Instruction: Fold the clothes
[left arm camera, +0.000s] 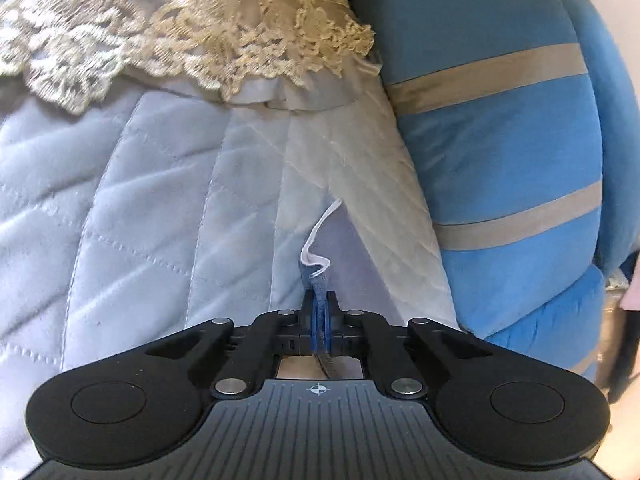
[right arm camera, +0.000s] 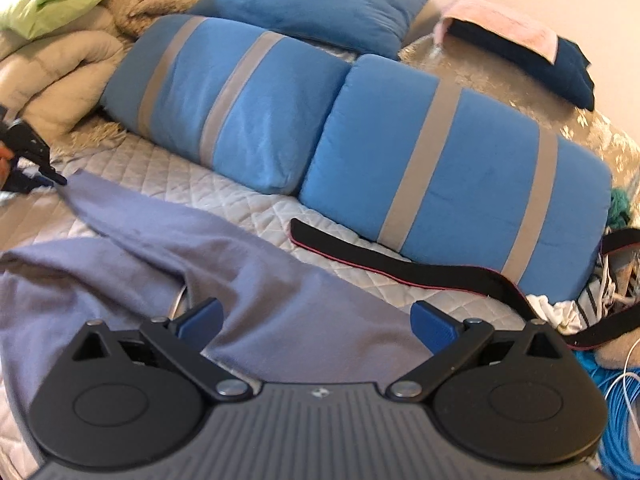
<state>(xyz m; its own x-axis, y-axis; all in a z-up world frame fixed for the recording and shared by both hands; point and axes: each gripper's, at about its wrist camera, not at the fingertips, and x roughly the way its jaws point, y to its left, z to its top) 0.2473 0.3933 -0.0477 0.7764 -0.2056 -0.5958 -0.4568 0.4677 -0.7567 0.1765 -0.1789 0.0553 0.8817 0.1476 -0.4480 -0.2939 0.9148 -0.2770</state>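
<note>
A lavender-blue garment (right arm camera: pixel 132 280) lies spread over the quilted bedspread (right arm camera: pixel 168 178), with one long part stretching away to the left. In the left wrist view my left gripper (left arm camera: pixel 319 298) is shut on a thin edge of the garment (left arm camera: pixel 318 278), whose white hem curls up past the tips. The right wrist view shows that same left gripper (right arm camera: pixel 59 179) at the far left, pinching the garment's end. My right gripper (right arm camera: pixel 316 322) hangs open just above the garment's near part, with its blue pads (right arm camera: pixel 202 318) wide apart and nothing gripped.
Blue pillows with grey stripes (right arm camera: pixel 460 184) line the back of the bed, and one (left arm camera: pixel 500 160) is right of my left gripper. A black strap (right arm camera: pixel 400 270) lies before them. Beige and green blankets (right arm camera: pixel 60 52) are piled at far left. Lace trim (left arm camera: pixel 240 48) lies ahead; blue cable (right arm camera: pixel 616 412) at right.
</note>
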